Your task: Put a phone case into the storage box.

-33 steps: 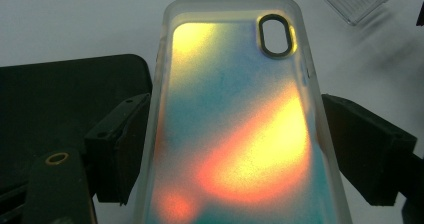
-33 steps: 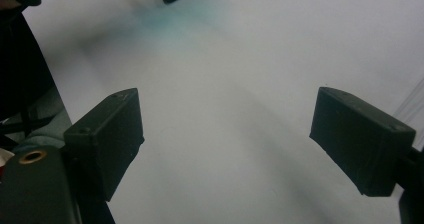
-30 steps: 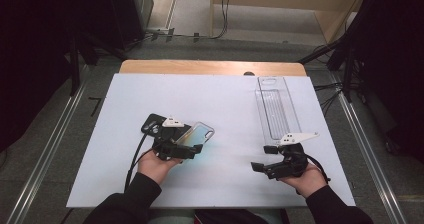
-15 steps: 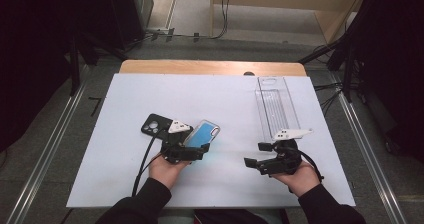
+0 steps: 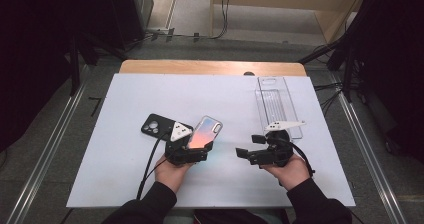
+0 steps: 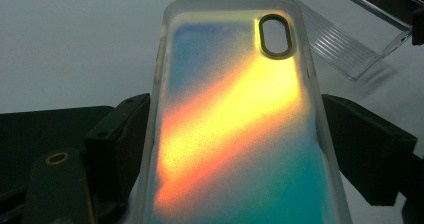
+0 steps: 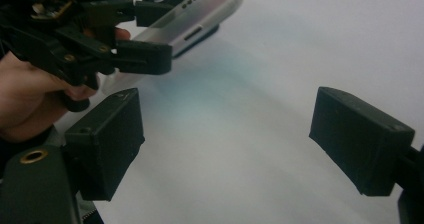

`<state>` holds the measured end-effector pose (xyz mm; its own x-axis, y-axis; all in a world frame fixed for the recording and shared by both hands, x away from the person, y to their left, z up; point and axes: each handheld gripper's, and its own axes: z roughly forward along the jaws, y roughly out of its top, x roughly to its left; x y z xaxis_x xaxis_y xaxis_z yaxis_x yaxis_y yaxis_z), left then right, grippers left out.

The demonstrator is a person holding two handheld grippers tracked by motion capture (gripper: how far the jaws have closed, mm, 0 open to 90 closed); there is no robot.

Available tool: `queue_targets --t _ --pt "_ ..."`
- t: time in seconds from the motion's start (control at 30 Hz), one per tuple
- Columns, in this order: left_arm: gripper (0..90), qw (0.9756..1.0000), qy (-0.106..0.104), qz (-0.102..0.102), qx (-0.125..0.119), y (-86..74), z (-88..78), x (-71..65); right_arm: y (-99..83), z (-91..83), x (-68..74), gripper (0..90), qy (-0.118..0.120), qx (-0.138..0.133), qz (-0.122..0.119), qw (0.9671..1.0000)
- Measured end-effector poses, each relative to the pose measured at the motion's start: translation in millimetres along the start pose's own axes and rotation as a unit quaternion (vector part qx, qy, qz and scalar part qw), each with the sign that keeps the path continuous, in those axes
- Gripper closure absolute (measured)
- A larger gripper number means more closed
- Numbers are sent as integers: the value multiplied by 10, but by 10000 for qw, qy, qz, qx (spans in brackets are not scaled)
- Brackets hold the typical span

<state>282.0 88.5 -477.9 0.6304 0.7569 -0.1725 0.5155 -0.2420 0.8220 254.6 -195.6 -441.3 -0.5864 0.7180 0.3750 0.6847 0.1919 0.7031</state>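
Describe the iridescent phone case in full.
The phone case is a translucent, frosted-edged shell, seemingly soft plastic, with an iridescent back shading blue to orange, yellow and teal. An oval camera cutout with a dark rim sits near its far corner; port and speaker holes show along one end in the right gripper view. It is held clear of the table, tilted, clamped by its long sides between the left tongs. Nothing else touches it.

The phone case (image 6: 240, 129) has frosted translucent plastic edges and a satiny, iridescent back. The tray (image 5: 276, 104) is clear, ribbed, glossy plastic. The black phone (image 5: 156, 126) looks matt. The table (image 5: 165, 96) is smooth matt white, with a bare wood strip (image 5: 210, 67) behind
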Motion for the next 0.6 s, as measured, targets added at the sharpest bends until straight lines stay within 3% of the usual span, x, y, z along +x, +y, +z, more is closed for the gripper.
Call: queue_targets --t 0.37,0.5,0.6 --pt "166 9991 -63 -107 -396 -92 45 -117 179 93 76 122 129 -234 157 9995" --pt "166 9981 -55 6 -620 -120 40 -145 262 165 101 128 194 -311 289 9989" --pt "166 9978 -12 36 -660 -126 39 -162 309 199 103 128 209 -354 308 9987"
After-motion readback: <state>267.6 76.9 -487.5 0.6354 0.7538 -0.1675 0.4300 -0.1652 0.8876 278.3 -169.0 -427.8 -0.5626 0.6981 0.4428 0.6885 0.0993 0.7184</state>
